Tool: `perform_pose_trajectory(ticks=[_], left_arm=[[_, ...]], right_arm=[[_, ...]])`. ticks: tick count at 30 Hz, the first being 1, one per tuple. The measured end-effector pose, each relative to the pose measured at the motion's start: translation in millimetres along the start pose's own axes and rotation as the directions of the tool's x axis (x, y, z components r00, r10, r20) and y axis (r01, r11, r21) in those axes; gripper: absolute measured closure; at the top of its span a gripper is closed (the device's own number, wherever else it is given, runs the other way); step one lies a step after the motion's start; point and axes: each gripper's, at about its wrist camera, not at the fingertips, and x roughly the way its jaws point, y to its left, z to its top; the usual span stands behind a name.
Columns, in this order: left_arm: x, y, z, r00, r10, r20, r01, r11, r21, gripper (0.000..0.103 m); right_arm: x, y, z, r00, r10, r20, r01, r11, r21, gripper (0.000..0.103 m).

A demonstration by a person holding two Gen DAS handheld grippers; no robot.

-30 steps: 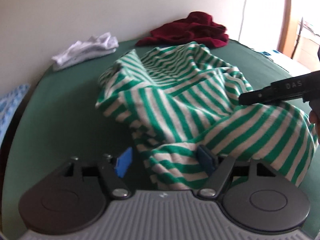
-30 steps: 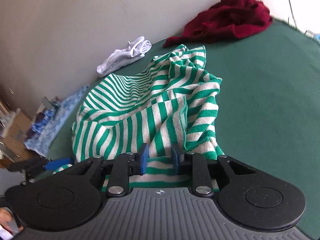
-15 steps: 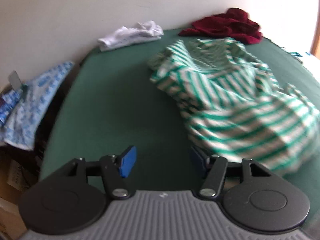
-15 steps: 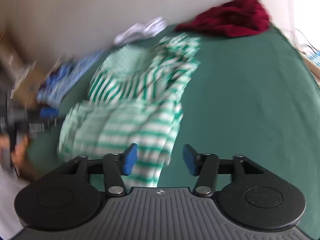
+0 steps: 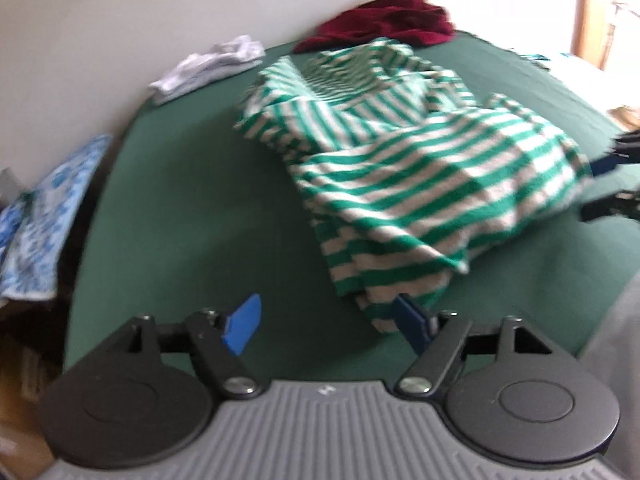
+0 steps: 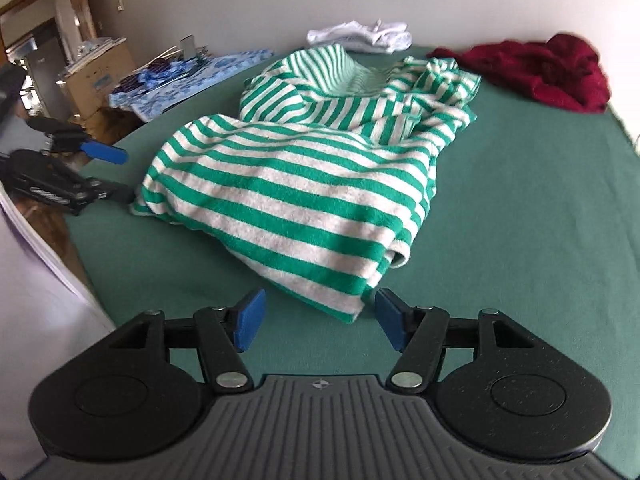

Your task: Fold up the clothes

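Note:
A green-and-white striped garment (image 5: pixel 400 168) (image 6: pixel 300 184) lies loosely spread on the green table (image 5: pixel 180 200) (image 6: pixel 520 220), its far part still bunched. My left gripper (image 5: pixel 326 324) hovers at the garment's near left corner. Its jaws are opening over bare table, and the hem lies against the right pad (image 5: pixel 412 324) without being pinched. My right gripper (image 6: pixel 320 320) is at the opposite near corner, jaws also opening. The corner tip lies in the gap, and neither pad presses on it. Each gripper shows at the edge of the other's view: the right (image 5: pixel 608 184), the left (image 6: pixel 100 168).
A dark red garment (image 5: pixel 384 16) (image 6: pixel 540 68) and a white one (image 5: pixel 208 64) (image 6: pixel 360 36) lie at the table's far side by the wall. A blue patterned cloth (image 5: pixel 40 208) (image 6: pixel 192 72) and cardboard boxes (image 6: pixel 100 76) stand off the left edge.
The right gripper was shut on the striped cloth and now stands open. Both grippers have drawn back and apart, and the garment has dropped from a raised heap to lie flatter.

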Motion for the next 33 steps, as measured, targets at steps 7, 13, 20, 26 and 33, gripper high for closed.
perform_pose_trajectory(ticks=[7, 13, 20, 26, 33], left_arm=[[16.8, -19.4, -9.2, 0.996, -0.069, 0.05, 0.062, 0.99, 0.129, 0.025], [25.2, -9.1, 3.5, 0.986, -0.151, 0.072, 0.144, 0.985, 0.097, 0.079], [-2.9, 1.4, 9.5, 0.972, -0.2, 0.125, 0.185, 0.976, 0.117, 0.088], [-26.2, 13.5, 9.7, 0.967, -0.228, 0.111, 0.222, 0.973, 0.065, 0.089], [-43.5, 21.5, 2.5, 0.961, -0.273, 0.039, 0.274, 0.961, -0.043, 0.09]], right_arm=[[7.0, 11.3, -0.8, 0.994, -0.094, 0.062, 0.092, 0.995, 0.035, 0.055], [4.6, 7.8, 11.3, 0.993, -0.098, 0.061, 0.086, 0.982, 0.168, 0.078], [-17.5, 6.2, 28.5, 0.995, -0.06, 0.082, 0.043, 0.98, 0.193, 0.082], [-32.3, 6.6, 40.3, 0.999, 0.013, 0.046, -0.021, 0.981, 0.191, 0.083], [-44.6, 6.8, 40.8, 0.991, 0.123, -0.06, -0.107, 0.971, 0.215, 0.085]])
